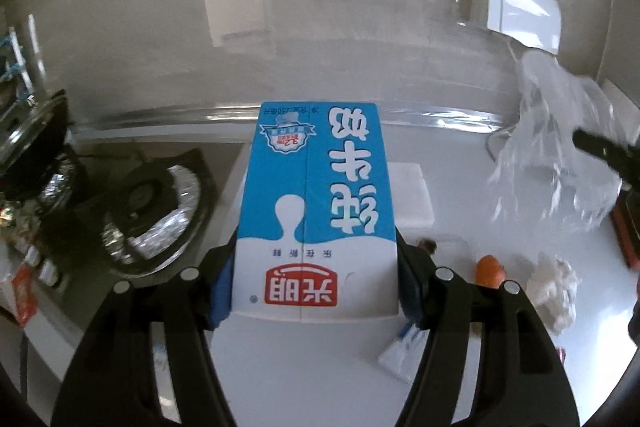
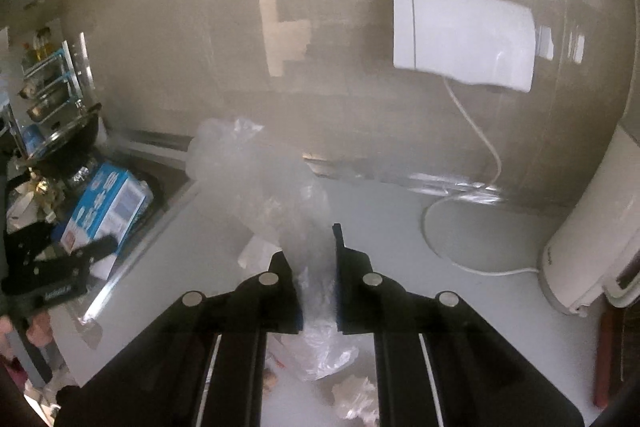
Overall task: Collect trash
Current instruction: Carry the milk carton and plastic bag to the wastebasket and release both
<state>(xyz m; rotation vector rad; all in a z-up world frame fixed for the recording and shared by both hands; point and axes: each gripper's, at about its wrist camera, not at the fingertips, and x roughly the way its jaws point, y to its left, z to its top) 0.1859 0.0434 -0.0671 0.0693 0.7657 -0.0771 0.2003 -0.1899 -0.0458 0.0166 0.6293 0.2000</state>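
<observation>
Milk carton (image 1: 314,211) beside foil-lined burner (image 1: 160,211)

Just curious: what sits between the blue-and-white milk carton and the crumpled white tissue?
In the left wrist view, an orange carrot-like piece lies on the white counter between the milk carton and tissue.

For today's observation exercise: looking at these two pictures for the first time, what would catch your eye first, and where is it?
The blue and white milk carton fills the middle of the left wrist view, clamped at its base by the left gripper above the white countertop. In the right wrist view, the right gripper pinches a crumpled clear plastic bag that billows up in front of the glossy grey wall.
</observation>
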